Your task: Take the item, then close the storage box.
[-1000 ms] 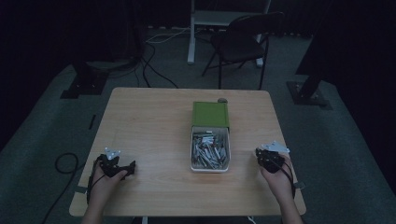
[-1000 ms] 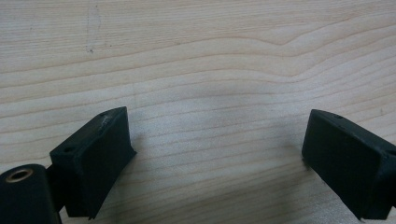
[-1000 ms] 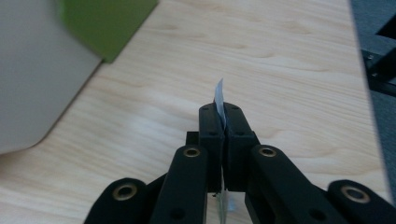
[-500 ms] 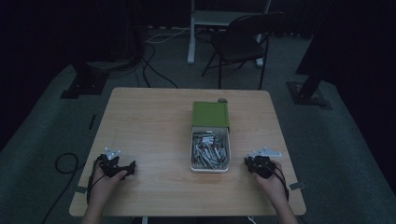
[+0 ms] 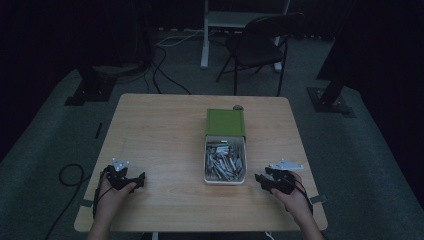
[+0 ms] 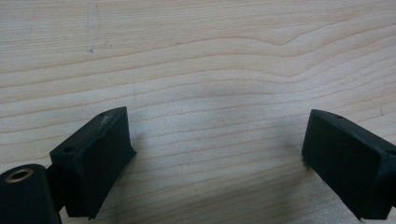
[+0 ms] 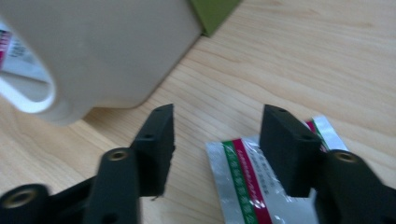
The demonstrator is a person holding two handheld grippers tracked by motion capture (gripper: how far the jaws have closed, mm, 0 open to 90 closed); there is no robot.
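My right gripper (image 7: pixel 217 126) stands open just right of the white tray (image 7: pixel 102 51); its jaws have just been opening. A silver packet (image 7: pixel 247 182) with a green and a red stripe lies flat on the wood below them, partly under one jaw, and the pads do not press it. From above, the right gripper (image 5: pixel 261 179) sits by the tray's near right corner. The tray (image 5: pixel 206 165) holds several silver packets, and a green box (image 5: pixel 225 122) adjoins its far end. My left gripper (image 5: pixel 140 179) rests open at the table's near left; its jaws (image 6: pixel 219 135) frame bare wood.
The wooden table (image 5: pixel 160 130) stands on a dark carpeted floor. A small round object (image 5: pixel 238 107) lies behind the green box. A chair (image 5: pixel 260 45) and stand bases sit beyond the far edge, and cables trail on the floor at the left.
The right gripper has shifted a little left, toward the tray's near corner, and turned its jaws that way. The left gripper has stayed put.
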